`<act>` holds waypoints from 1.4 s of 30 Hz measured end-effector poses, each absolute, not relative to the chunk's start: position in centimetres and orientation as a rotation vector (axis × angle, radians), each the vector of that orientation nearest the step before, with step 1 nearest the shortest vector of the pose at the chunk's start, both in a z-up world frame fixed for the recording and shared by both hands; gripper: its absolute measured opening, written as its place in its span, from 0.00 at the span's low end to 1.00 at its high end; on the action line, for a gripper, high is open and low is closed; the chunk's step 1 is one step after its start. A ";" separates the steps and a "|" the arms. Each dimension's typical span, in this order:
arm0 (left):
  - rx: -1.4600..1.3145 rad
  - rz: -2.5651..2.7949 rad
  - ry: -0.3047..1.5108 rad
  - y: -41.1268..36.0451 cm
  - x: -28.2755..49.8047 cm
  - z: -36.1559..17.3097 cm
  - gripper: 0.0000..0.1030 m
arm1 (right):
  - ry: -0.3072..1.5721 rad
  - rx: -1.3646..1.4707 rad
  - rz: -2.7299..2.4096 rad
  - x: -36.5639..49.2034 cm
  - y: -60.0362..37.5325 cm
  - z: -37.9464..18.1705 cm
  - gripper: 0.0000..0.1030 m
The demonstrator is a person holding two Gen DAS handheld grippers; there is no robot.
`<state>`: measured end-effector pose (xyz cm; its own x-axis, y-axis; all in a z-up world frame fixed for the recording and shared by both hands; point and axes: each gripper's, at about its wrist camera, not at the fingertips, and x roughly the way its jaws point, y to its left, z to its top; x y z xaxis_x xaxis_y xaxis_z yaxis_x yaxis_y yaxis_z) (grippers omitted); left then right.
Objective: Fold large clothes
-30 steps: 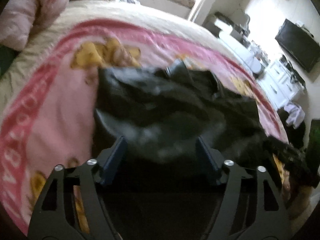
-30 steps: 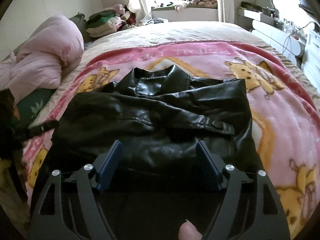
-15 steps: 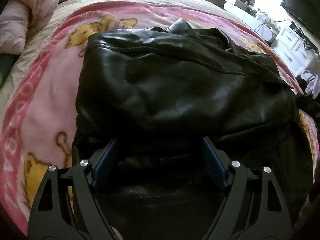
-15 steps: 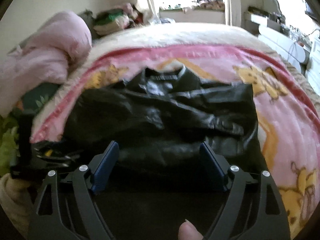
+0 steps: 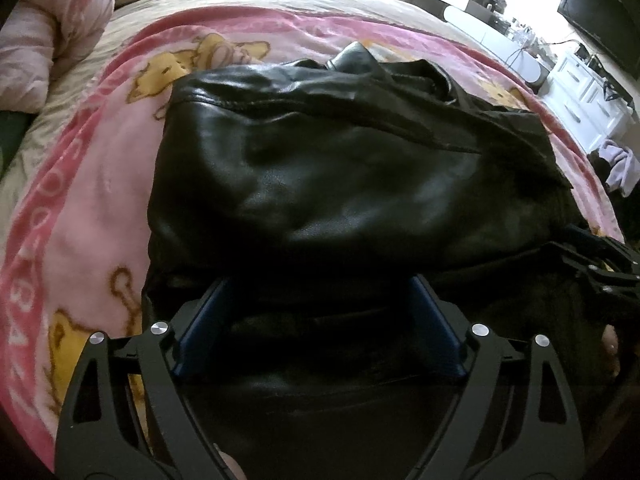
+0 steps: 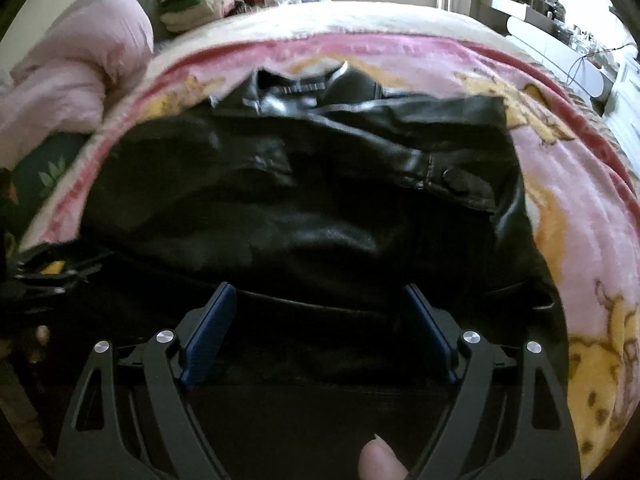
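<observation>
Left wrist view, jacket: the black leather jacket point(image 5: 332, 168) lies folded on the pink cartoon blanket point(image 5: 80, 200), spreading straight ahead of the fingers, with its near edge running under and between them.
Left wrist view, gripper: the left gripper point(image 5: 320, 312) tilts steeply down at the jacket; its jaws are spread wide and opening, leather lies between the blue pads point(image 5: 202, 328), and they clamp nothing.
Left wrist view, surroundings: a pink quilt point(image 5: 52, 28) sits bunched up far ahead to the left; the other gripper pokes in at the right edge, over the jacket's hem.
Right wrist view, jacket: here it fills the space ahead point(image 6: 312, 200), collar at the far end, a cuff with a snap tab lying across ahead to the right.
Right wrist view, gripper: the right gripper point(image 6: 320, 316) also points steeply down, jaws wide apart, hem between the pads point(image 6: 208, 332), nothing pinched.
Right wrist view, hand: a fingertip point(image 6: 380, 464) shows at the bottom edge, behind the jaws.
Right wrist view, surroundings: stacked folded clothes point(image 6: 192, 4) sit far ahead to the left, beyond the quilt point(image 6: 80, 72).
</observation>
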<state>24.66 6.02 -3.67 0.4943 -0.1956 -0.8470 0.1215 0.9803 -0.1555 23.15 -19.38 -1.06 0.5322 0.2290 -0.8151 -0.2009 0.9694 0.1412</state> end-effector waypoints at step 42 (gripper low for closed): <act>-0.160 -0.233 0.886 6.9 21.0 4.4 0.91 | 0.796 0.165 0.260 18.0 -21.3 6.4 0.96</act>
